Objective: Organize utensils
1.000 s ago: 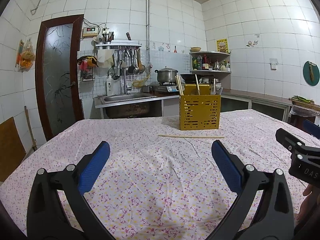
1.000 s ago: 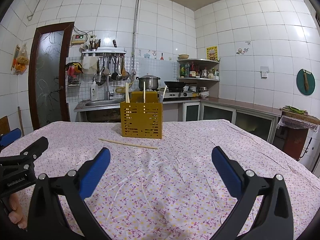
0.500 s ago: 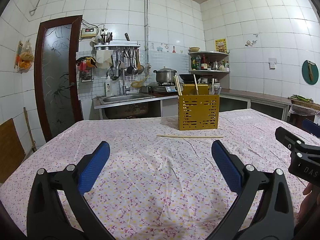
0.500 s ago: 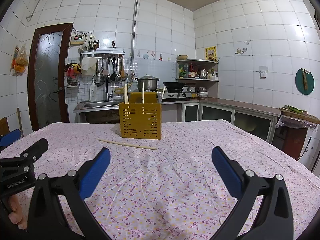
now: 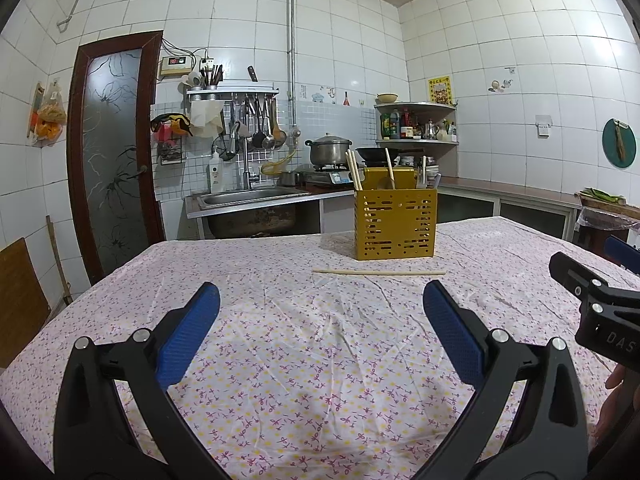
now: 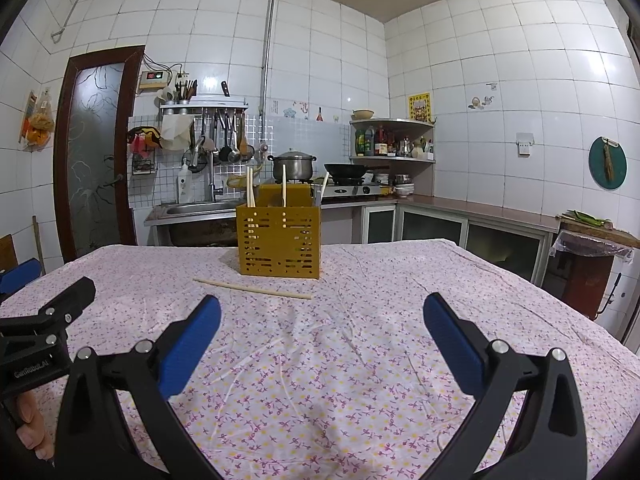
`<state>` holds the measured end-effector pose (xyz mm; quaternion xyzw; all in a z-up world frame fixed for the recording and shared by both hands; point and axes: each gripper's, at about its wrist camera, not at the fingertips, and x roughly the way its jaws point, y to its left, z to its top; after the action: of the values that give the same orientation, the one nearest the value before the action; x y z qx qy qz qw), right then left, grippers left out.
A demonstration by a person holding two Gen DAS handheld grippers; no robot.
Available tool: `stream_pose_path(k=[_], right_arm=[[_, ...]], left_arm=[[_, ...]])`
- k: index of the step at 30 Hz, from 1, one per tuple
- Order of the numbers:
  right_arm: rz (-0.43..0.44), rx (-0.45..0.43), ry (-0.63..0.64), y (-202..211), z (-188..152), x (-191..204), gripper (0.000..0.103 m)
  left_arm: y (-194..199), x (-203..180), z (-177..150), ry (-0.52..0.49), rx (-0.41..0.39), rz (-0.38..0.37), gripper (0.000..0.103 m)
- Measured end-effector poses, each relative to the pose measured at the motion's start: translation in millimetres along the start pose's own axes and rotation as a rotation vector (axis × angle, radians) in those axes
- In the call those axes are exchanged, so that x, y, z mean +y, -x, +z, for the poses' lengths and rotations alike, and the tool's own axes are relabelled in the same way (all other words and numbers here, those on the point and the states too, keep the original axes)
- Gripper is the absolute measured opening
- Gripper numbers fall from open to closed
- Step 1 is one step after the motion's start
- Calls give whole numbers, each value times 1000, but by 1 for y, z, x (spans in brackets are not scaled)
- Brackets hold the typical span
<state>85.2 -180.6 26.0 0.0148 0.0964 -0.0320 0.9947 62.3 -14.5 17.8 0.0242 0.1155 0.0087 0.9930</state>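
Note:
A yellow perforated utensil holder [image 5: 395,224] stands upright on the table with chopsticks and a few other utensils sticking out; it also shows in the right wrist view [image 6: 279,242]. A single wooden chopstick [image 5: 378,272] lies flat on the floral tablecloth just in front of it, seen in the right wrist view too [image 6: 252,288]. My left gripper [image 5: 320,328] is open and empty, well short of the chopstick. My right gripper [image 6: 322,330] is open and empty, also short of it.
The table [image 5: 304,360] wears a pink floral cloth. Behind it are a sink counter [image 5: 248,200], a stove with a pot [image 5: 328,152] and a corner shelf [image 5: 416,124]. A door [image 5: 112,152] is at the left. The other gripper shows at each view's edge [image 5: 592,300] [image 6: 44,332].
Both cameras have drifted very slightly; the holder and chopstick sit about the same. Both grippers stay open and empty.

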Motion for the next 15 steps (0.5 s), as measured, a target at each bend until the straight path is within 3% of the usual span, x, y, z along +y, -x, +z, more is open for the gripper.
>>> stream_pose_path(k=[15], right_arm=[[-3, 4, -2, 0, -1, 0, 99]], left_arm=[[-2, 0, -2, -3, 4, -3, 98]])
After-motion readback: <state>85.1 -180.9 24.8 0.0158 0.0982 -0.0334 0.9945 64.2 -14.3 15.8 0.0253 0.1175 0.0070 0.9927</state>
